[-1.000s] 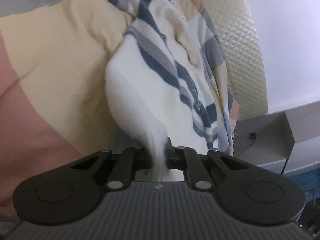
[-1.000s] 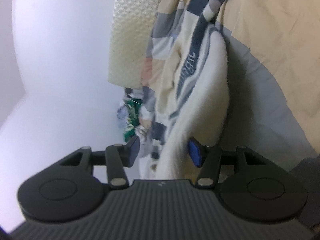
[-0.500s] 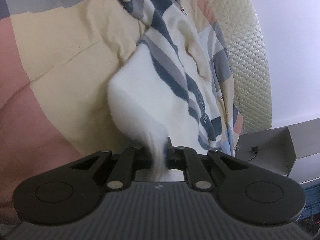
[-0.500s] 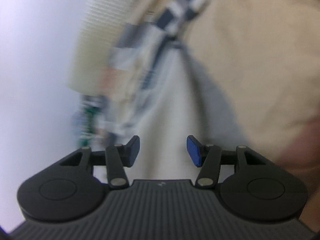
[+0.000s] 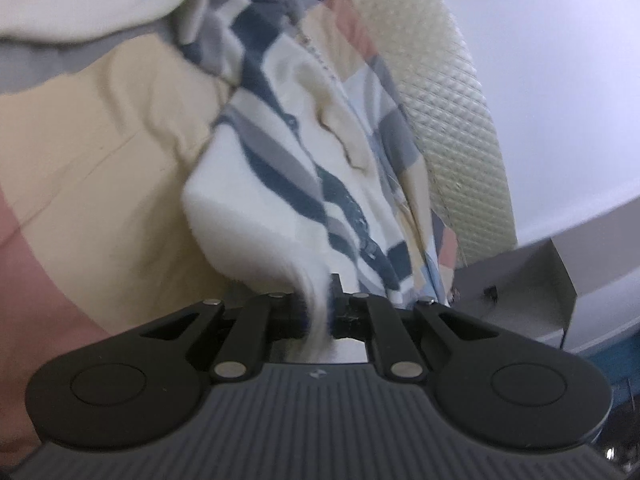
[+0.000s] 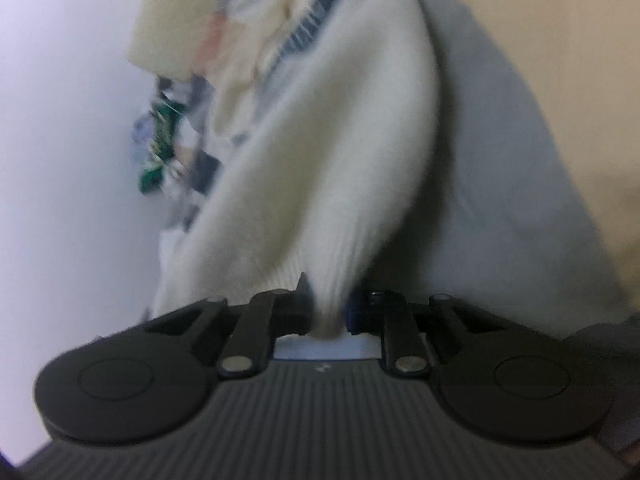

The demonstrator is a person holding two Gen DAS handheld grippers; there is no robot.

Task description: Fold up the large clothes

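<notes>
The left gripper [image 5: 318, 310] has its jaws pinched tight on a bunched white edge of the sweater [image 5: 260, 216], which twists into a narrow rope where it passes between them. The right gripper [image 6: 330, 312] is closing its jaws on another white, ribbed edge of the same sweater [image 6: 320, 168]; the cloth sits squeezed between the black finger and the blue pad, which already press on it. Both pinch points hide the cloth behind the fingers, so how much of it lies inside cannot be told.

Outward from the left jaws, the sweater runs up across the bedspread [image 5: 100, 152], white with navy and grey stripes; its far end is cut off at the top of the view. The right view is blurred, and a green patterned thing [image 6: 156, 160] at its left edge cannot be made out.

A quilted cream headboard [image 5: 452, 120] borders the sweater's far side, with a grey open box [image 5: 520, 280] below it. The bedspread to the left lies bare.
</notes>
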